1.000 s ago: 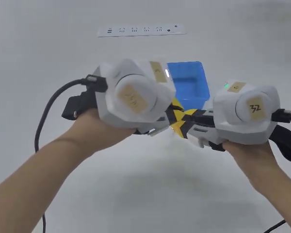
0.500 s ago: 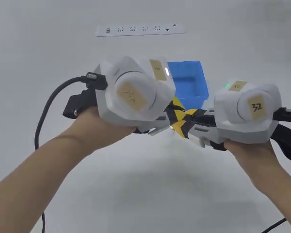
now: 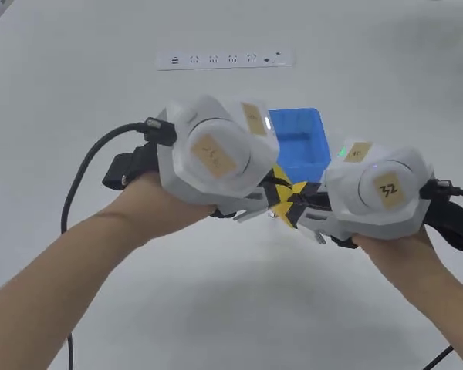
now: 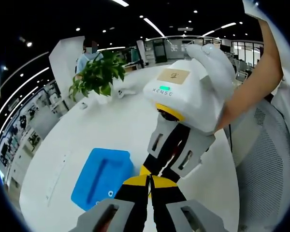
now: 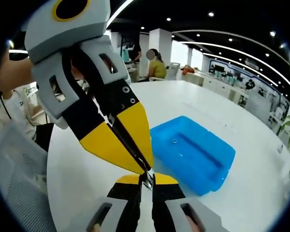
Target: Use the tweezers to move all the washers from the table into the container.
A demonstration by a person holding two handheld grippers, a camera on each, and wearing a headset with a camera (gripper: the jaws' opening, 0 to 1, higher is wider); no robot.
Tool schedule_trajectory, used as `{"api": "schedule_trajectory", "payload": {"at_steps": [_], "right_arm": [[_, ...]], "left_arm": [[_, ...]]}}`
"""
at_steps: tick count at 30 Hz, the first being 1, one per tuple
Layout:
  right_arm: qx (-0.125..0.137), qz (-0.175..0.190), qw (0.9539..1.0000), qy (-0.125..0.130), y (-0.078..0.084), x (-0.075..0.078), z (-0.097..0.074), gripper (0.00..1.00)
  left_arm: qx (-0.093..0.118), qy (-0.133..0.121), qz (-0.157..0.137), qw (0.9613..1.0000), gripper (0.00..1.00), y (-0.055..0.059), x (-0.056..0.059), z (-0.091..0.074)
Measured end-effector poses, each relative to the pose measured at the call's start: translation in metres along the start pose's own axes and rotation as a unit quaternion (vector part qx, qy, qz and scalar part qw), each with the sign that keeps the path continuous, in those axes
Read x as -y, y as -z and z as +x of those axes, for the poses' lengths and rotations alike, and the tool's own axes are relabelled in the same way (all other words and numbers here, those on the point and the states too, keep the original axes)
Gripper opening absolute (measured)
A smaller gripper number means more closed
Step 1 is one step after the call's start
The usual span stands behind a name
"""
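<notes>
My two grippers meet tip to tip in front of the blue container (image 3: 302, 142). The left gripper (image 3: 272, 202) is shut on thin dark tweezers (image 5: 127, 139), which run between its yellow fingertips (image 5: 111, 145). The tweezers' metal end lies in the shut jaws of the right gripper (image 5: 145, 181). In the left gripper view the left gripper (image 4: 150, 182) touches the right gripper (image 4: 149, 170), with the container (image 4: 104, 176) to the left. Two small washers (image 5: 174, 141) lie inside the container (image 5: 193, 154). Any washers on the table are hidden by the grippers.
A white power strip (image 3: 224, 59) lies on the white table (image 3: 216, 308) beyond the container. A black cable (image 3: 89, 173) trails from the left gripper's back. A potted plant (image 4: 96, 75) and seated people are far off in the room.
The right gripper has moved slightly left, closer to the left gripper. The head camera has tilted, so the power strip and container sit lower in the picture.
</notes>
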State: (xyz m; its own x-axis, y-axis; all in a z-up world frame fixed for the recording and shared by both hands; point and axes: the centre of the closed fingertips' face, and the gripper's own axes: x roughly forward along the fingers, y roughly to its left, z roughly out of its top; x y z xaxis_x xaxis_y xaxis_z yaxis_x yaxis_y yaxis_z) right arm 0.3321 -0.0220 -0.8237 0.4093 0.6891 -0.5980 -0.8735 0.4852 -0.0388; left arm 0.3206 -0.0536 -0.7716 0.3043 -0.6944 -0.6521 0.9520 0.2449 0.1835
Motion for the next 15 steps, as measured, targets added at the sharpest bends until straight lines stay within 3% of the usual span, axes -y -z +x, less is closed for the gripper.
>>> {"api": "schedule_trajectory", "payload": {"at_steps": [15], "right_arm": [[0.008,-0.028,0.9995,0.01,-0.021,-0.005,-0.017,0.03]], "left_arm": [[0.015,-0.019,0.016,0.9996,0.0,-0.017,0.004,-0.022]]}}
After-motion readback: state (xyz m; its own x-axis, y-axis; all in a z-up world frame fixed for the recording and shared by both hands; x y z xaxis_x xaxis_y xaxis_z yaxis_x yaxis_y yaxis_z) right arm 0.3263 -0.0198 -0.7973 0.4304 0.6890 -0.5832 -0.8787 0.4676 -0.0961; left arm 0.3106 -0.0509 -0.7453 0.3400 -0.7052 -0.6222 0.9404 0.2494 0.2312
